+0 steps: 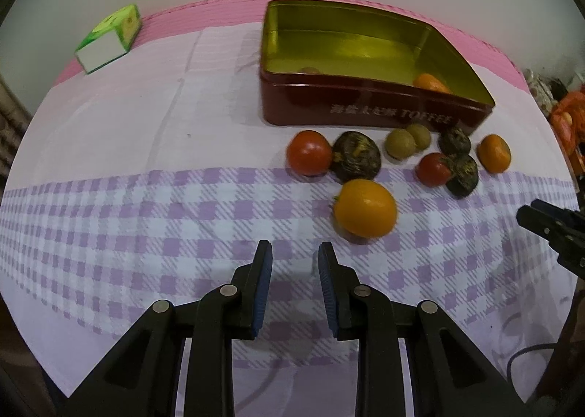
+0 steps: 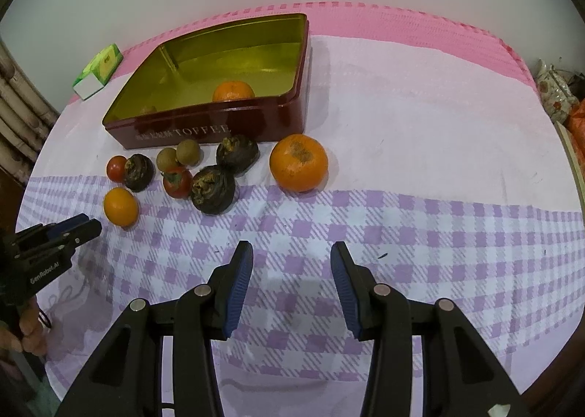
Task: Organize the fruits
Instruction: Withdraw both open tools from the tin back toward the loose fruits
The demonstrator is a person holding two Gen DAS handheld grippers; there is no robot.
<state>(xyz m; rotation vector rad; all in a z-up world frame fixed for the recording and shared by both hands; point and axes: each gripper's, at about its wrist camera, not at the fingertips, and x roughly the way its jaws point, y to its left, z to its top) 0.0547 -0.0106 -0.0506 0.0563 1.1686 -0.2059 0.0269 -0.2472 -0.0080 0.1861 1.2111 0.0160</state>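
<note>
A dark red toffee tin (image 1: 365,113) (image 2: 204,128) with a gold inside stands open on the table and holds an orange (image 2: 233,90) (image 1: 429,82) and a small brown fruit (image 1: 310,70). In front of it lie loose fruits: a yellow-orange fruit (image 1: 365,207) (image 2: 120,206), two red tomatoes (image 1: 309,153) (image 2: 177,181), dark wrinkled fruits (image 1: 355,156) (image 2: 213,189), two greenish-brown fruits (image 1: 401,143) (image 2: 188,151) and a large orange (image 2: 298,162) (image 1: 494,153). My left gripper (image 1: 294,250) is open and empty, near the yellow-orange fruit. My right gripper (image 2: 291,250) is open and empty, in front of the large orange.
A green and white carton (image 1: 109,38) (image 2: 98,69) lies at the table's far left. The table wears a white and purple checked cloth (image 1: 146,215) over a pink one. The right gripper shows at the left view's right edge (image 1: 548,226). Clutter stands off the table's right side (image 2: 555,95).
</note>
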